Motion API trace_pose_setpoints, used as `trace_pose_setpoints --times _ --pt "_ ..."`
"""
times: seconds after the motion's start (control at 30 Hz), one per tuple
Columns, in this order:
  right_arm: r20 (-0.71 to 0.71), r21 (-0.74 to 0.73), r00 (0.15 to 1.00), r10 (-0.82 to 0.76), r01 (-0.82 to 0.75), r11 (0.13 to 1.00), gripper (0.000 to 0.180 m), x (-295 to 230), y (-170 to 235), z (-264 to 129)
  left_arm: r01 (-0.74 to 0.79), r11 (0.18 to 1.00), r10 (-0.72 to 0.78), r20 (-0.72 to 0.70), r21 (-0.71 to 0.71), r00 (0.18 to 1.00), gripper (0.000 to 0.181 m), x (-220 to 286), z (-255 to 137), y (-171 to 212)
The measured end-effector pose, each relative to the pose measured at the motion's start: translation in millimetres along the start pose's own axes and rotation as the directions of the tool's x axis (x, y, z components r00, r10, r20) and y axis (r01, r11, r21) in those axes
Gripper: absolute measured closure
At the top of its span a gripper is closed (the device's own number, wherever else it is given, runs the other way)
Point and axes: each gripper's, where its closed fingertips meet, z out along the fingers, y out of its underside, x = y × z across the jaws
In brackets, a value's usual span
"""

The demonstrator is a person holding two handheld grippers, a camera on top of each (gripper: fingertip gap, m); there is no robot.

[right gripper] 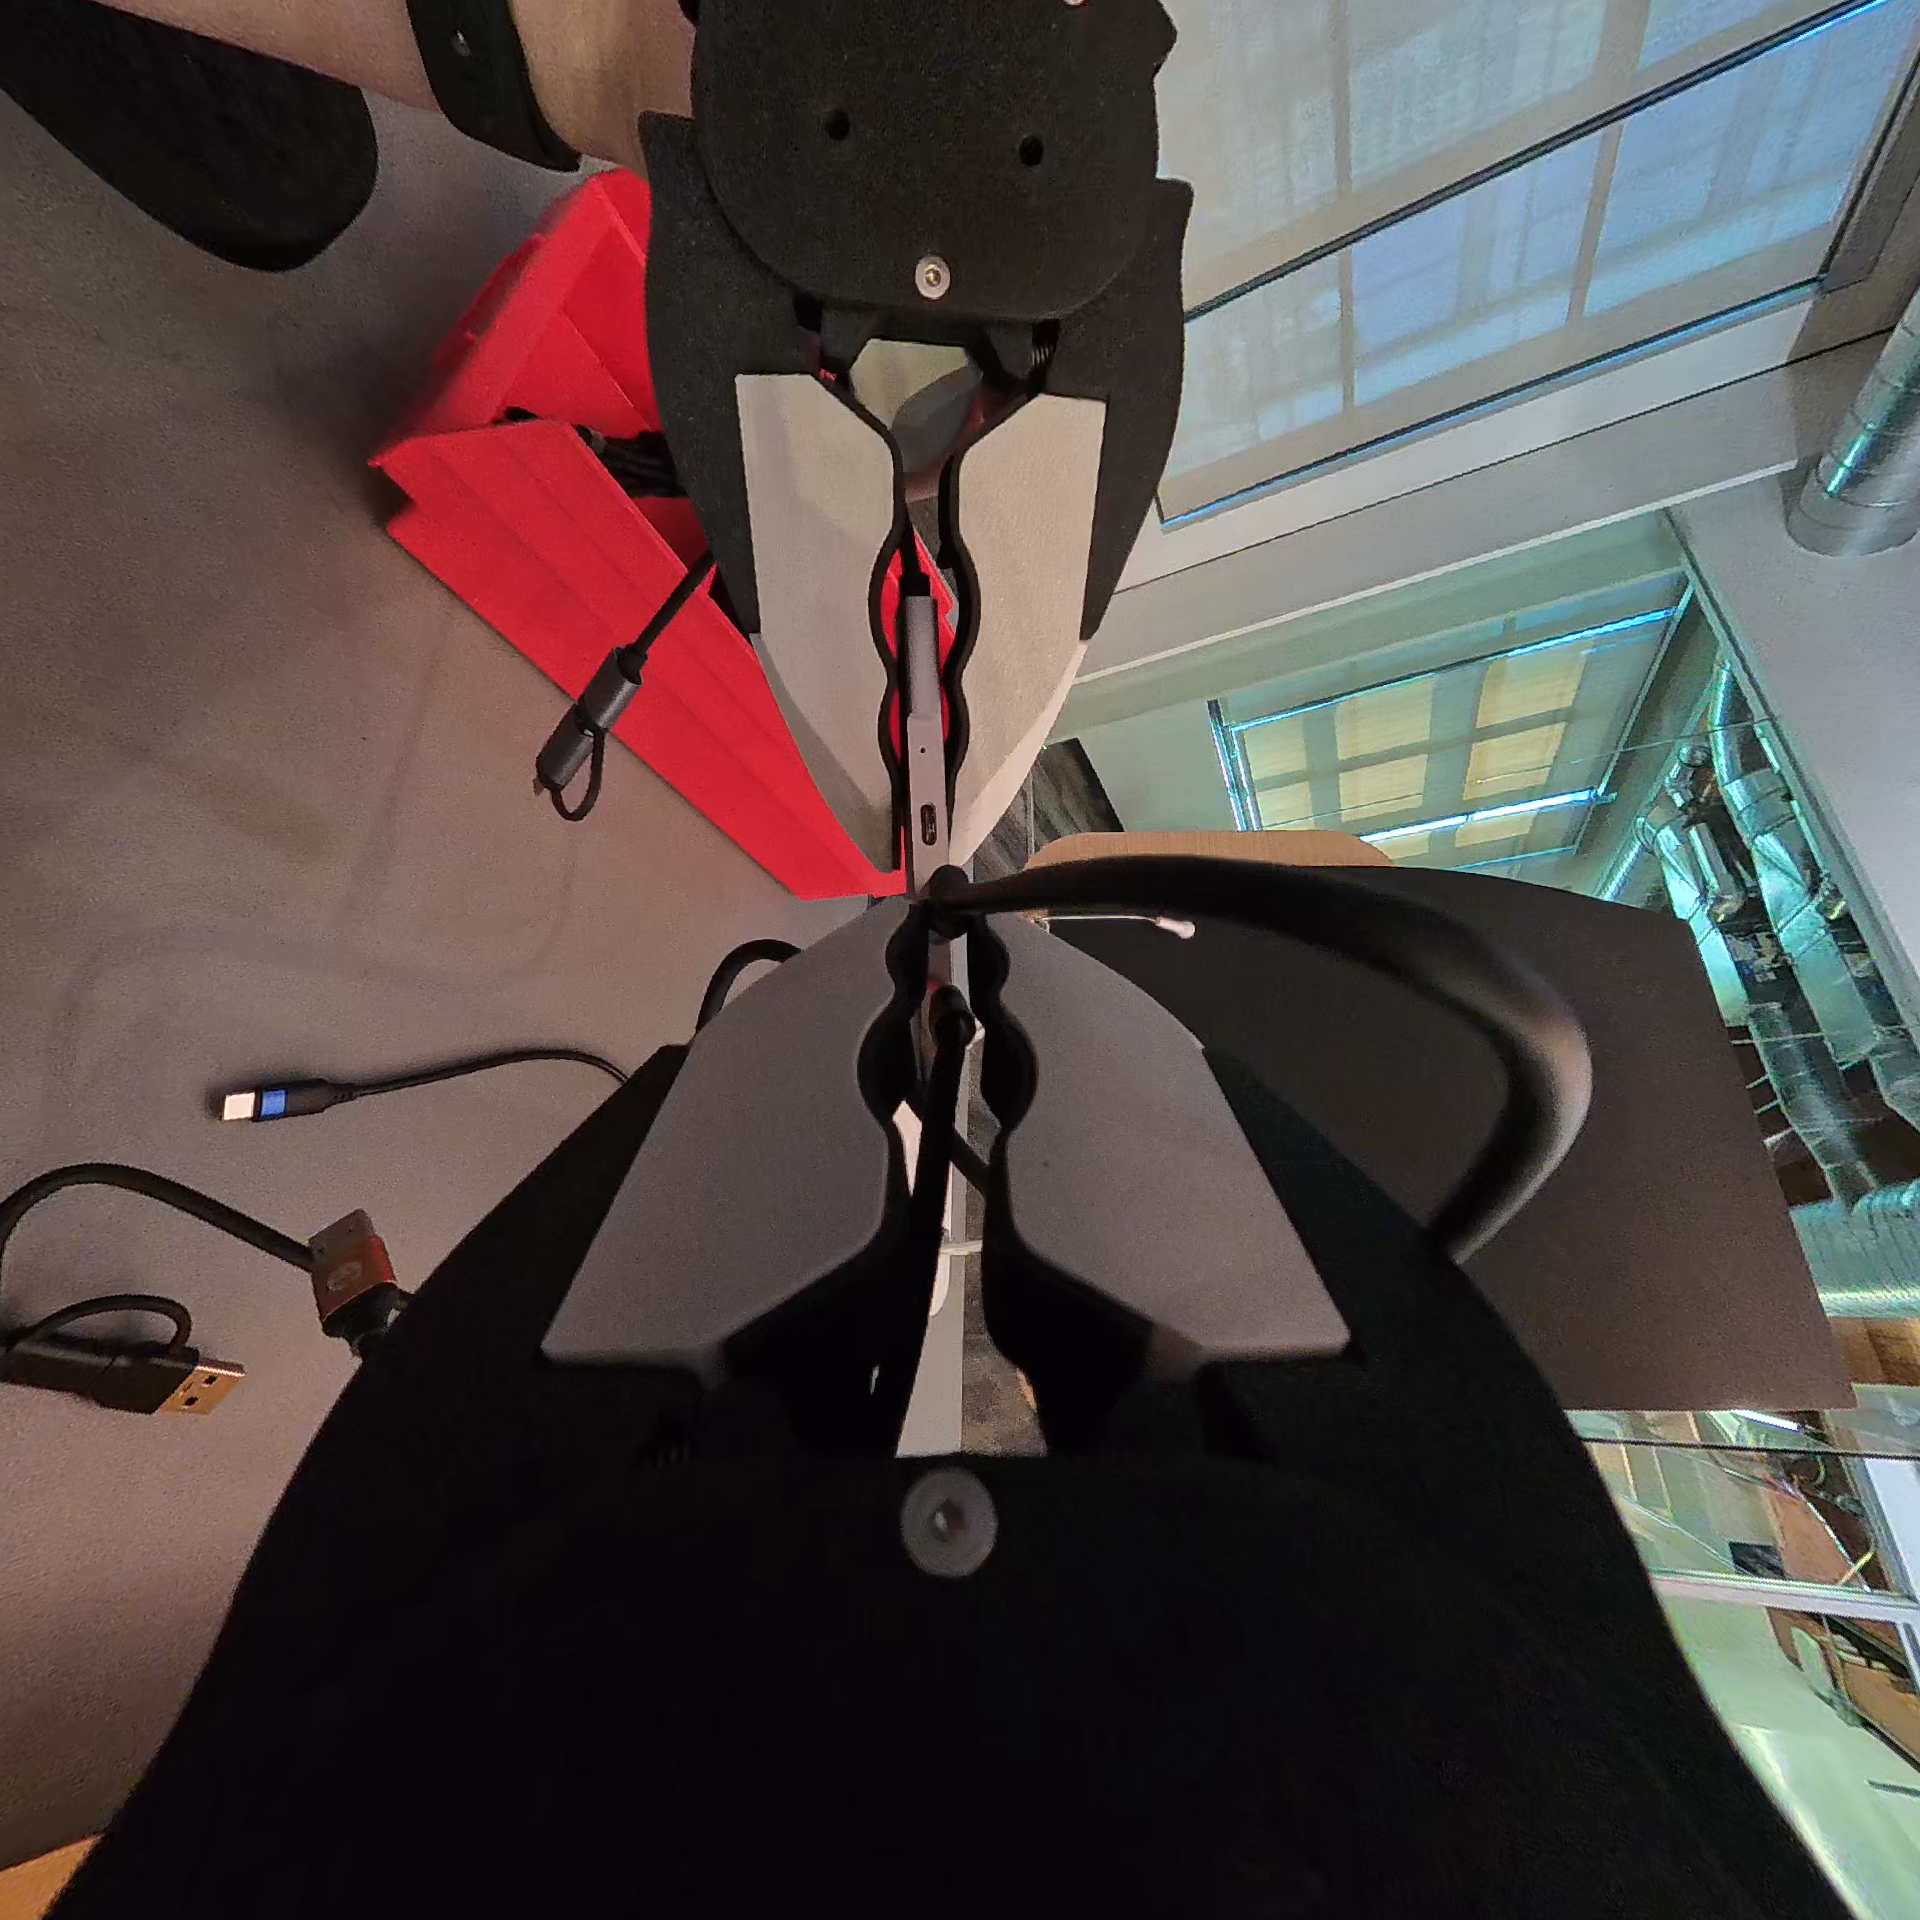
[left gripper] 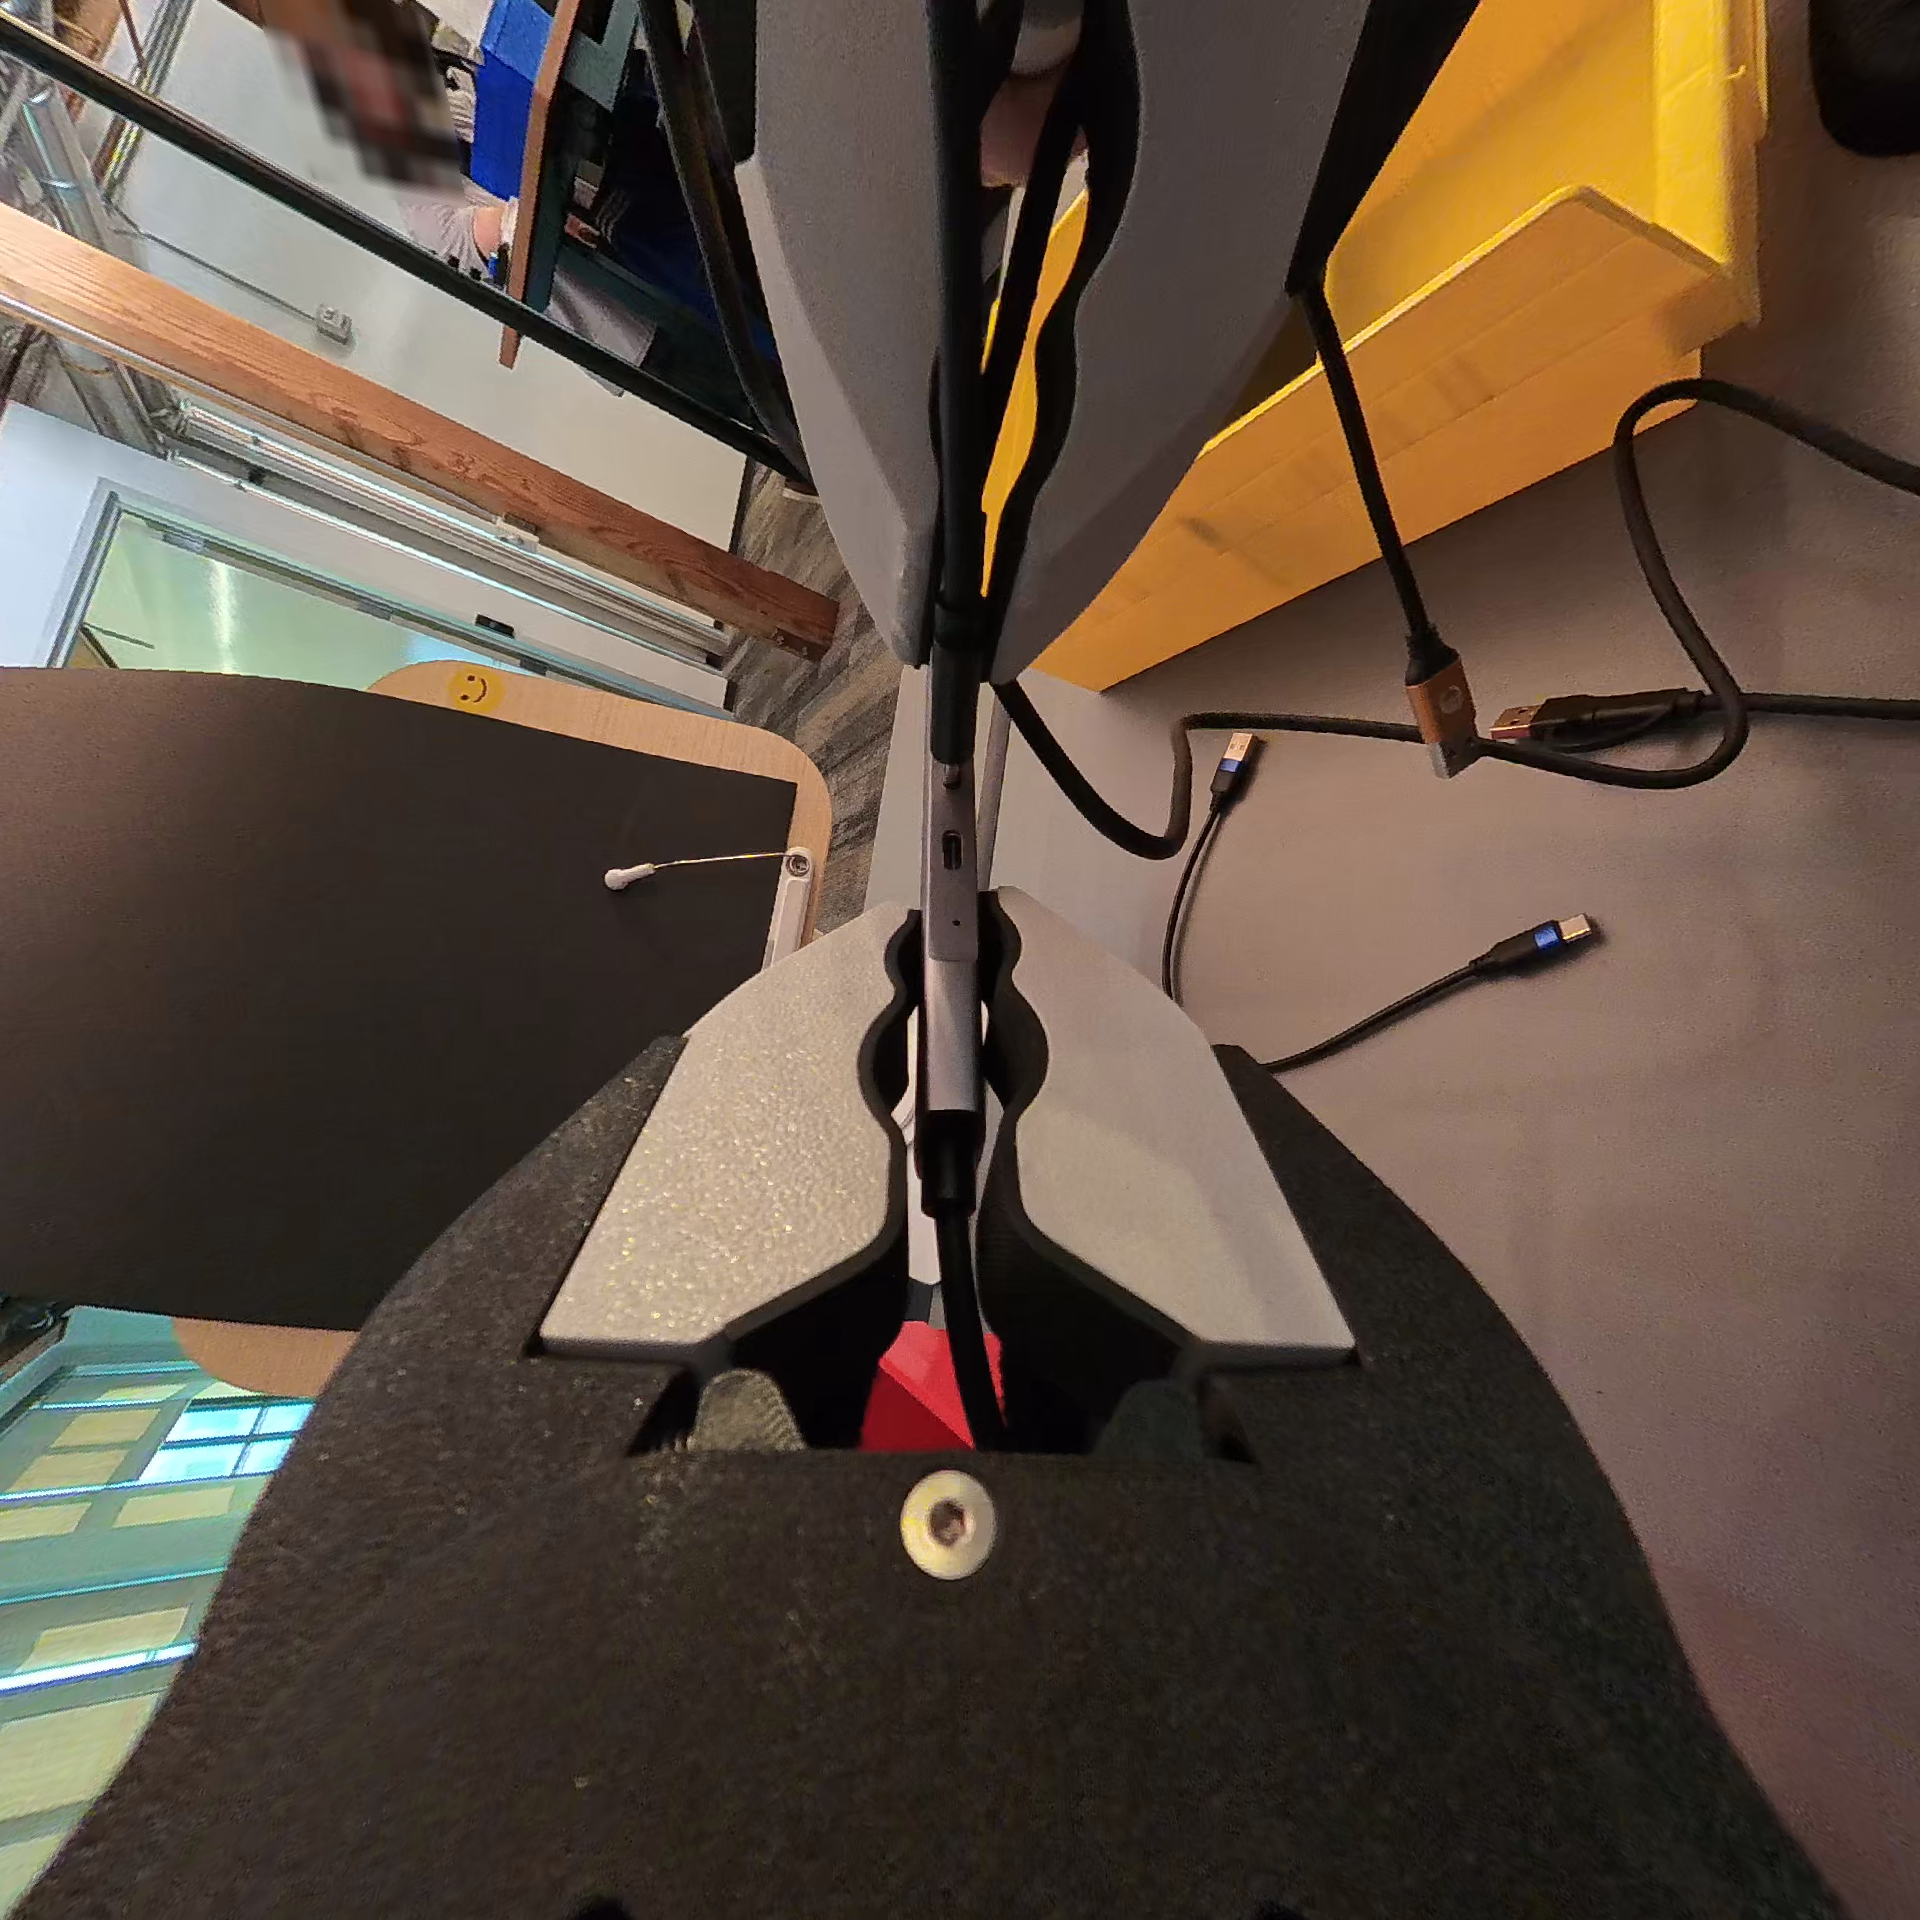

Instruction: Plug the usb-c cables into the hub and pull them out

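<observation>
My left gripper (left gripper: 951, 914) is shut on a thin grey hub (left gripper: 951, 997), held edge-on above the grey table. An empty oval port (left gripper: 951, 852) shows on the hub's edge. My right gripper (left gripper: 956, 665) comes in from the opposite side, shut on a black USB-C cable plug (left gripper: 951, 717). The plug's tip meets the hub's edge just beyond the empty port; how deep it sits I cannot tell. In the right wrist view my right gripper (right gripper: 940, 925) pinches the plug (right gripper: 945, 883), facing the left gripper (right gripper: 920, 862) and the hub (right gripper: 920, 707).
A yellow bin (left gripper: 1403, 364) and a red bin (right gripper: 582, 540) stand on the grey table (left gripper: 1558, 1247). Loose cables lie there: a blue-ringed USB-C plug (left gripper: 1548, 940), a bronze plug (left gripper: 1439, 707), a USB-A plug (left gripper: 1538, 717). A black-topped table (left gripper: 312, 987) stands beyond the edge. The gap from one gripper's tips to the other's is roughly 4 cm.
</observation>
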Motion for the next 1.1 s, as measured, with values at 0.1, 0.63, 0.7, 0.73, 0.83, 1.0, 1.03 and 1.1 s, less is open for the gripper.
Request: trace_pose_setpoints --times 0.1,0.63,0.7,0.73,0.83,1.0,1.03,1.1 --pt "-0.001 0.006 1.000 0.000 0.000 1.000 0.171 0 0 1 -0.002 1.000 0.002 -0.002 -0.004 1.000 0.172 0 0 1" --pt "0.018 0.112 0.997 0.075 -0.077 0.991 0.171 4 -9 -10 0.043 0.999 -0.043 -0.009 0.033 0.999 0.172 -3 -12 -18" --pt "0.027 0.135 0.996 0.089 -0.092 0.987 0.171 4 -10 -14 0.049 0.998 -0.049 -0.010 0.032 0.999 0.173 -3 -13 -23" --pt "0.034 0.144 0.994 0.106 -0.110 0.983 0.171 5 -10 -14 0.054 0.998 -0.054 -0.013 0.025 0.998 0.172 -3 -14 -24" --pt "0.053 0.166 0.986 0.158 -0.165 0.972 0.171 7 -10 -16 0.071 0.997 -0.071 -0.018 0.003 0.997 0.172 -3 -14 -26" --pt "0.044 0.159 0.988 0.150 -0.155 0.975 0.171 8 -9 -17 0.099 0.995 -0.099 -0.028 -0.008 0.995 0.172 -3 -13 -26" --pt "0.046 0.160 0.987 0.152 -0.158 0.974 0.171 8 -10 -17 0.106 0.994 -0.106 -0.030 -0.008 0.994 0.172 -3 -13 -27" --pt "0.053 0.162 0.986 0.156 -0.162 0.973 0.171 8 -9 -19 0.106 0.994 -0.106 -0.030 -0.005 0.994 0.172 -3 -13 -29"
